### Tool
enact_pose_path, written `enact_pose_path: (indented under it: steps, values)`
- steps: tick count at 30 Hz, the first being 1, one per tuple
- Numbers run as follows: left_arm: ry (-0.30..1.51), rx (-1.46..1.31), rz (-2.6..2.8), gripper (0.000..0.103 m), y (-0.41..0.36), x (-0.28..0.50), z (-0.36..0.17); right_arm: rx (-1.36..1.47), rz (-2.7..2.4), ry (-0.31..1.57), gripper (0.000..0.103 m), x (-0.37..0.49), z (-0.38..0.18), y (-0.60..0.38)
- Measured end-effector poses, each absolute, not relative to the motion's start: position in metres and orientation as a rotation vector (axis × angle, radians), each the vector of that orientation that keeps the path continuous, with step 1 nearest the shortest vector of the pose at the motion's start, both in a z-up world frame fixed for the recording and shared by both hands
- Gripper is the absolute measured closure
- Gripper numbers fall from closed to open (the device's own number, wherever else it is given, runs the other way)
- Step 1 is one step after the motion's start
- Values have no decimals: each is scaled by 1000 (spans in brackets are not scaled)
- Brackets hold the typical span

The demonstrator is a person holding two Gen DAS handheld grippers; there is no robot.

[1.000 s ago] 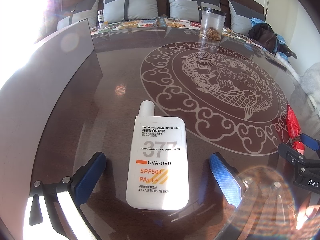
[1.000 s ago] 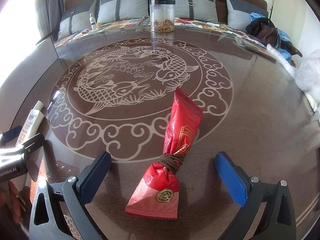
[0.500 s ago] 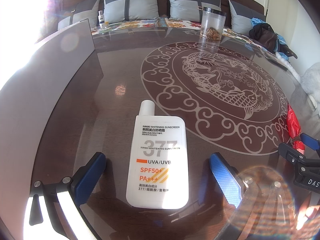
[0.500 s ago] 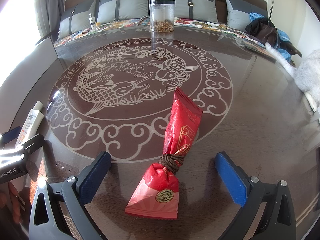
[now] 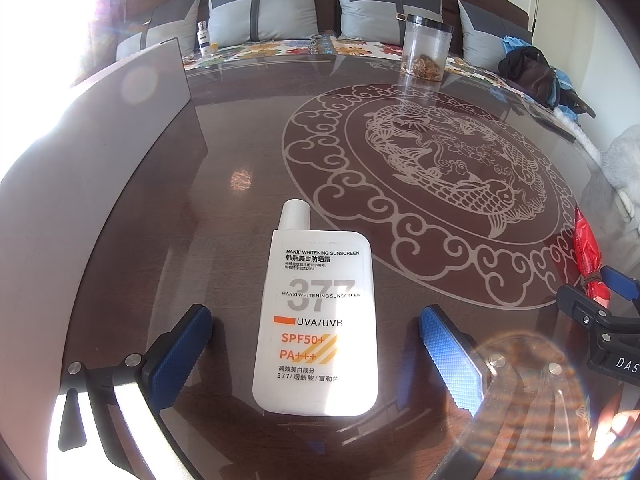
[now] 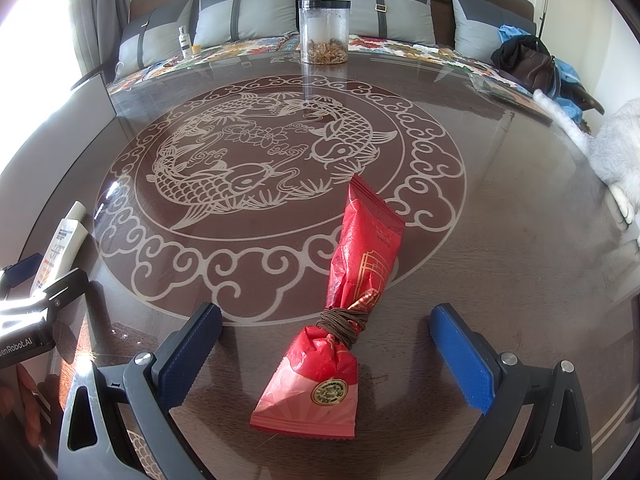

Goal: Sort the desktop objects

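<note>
A white sunscreen bottle (image 5: 316, 320) lies flat on the dark glass table, cap pointing away. My left gripper (image 5: 316, 356) is open, its blue pads on either side of the bottle without touching it. A red packet (image 6: 348, 312) tied with brown cord lies on the table. My right gripper (image 6: 324, 356) is open, its pads on either side of the packet's lower end. The bottle also shows at the left edge of the right wrist view (image 6: 60, 252), and the packet at the right edge of the left wrist view (image 5: 588, 256).
A clear jar (image 6: 324, 32) with dried bits stands at the table's far edge. The table (image 6: 500, 240) has a carved fish pattern. Behind it is a bench with grey cushions (image 6: 248, 20), a small bottle (image 6: 185, 42) and a dark bag (image 6: 528, 60). A grey cat (image 6: 616, 152) is at the right.
</note>
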State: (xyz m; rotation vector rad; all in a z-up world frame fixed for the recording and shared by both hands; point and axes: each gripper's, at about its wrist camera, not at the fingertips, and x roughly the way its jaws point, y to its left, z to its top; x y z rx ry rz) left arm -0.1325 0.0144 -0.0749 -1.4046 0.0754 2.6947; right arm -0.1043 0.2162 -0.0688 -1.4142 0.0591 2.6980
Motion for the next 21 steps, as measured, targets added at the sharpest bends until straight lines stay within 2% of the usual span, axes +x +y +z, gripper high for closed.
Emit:
enact_pose_path:
  steps: [5,8,11,14,17,19,21]
  values:
    - [82,-1409,2678,0,13,-130,-75,-1415,2700,62,0,-104,-69,216]
    - [173,-1397,2549,0,7,-125,-74,-1431,2707,48,0,-104,-69,216]
    - [250,-1459,2425,0,-3,-126,-72,-1581,2718,-17,0,-114,-67,221]
    - [232,-1601,2390,0,-6,-138,-70,-1777,2665,-41,0,-130,-65,228]
    - [190,-1682,2403,0,1,-145,-71,-1936,2543,107,1,-151,-62,242]
    - [188,-1695,2431,0,7,-143,-70,-1994,2445,216,7,-160,-61,248]
    - [171,-1664,2466,9,10,-139,-66,-2025,2369,207,14,-163,-61,246]
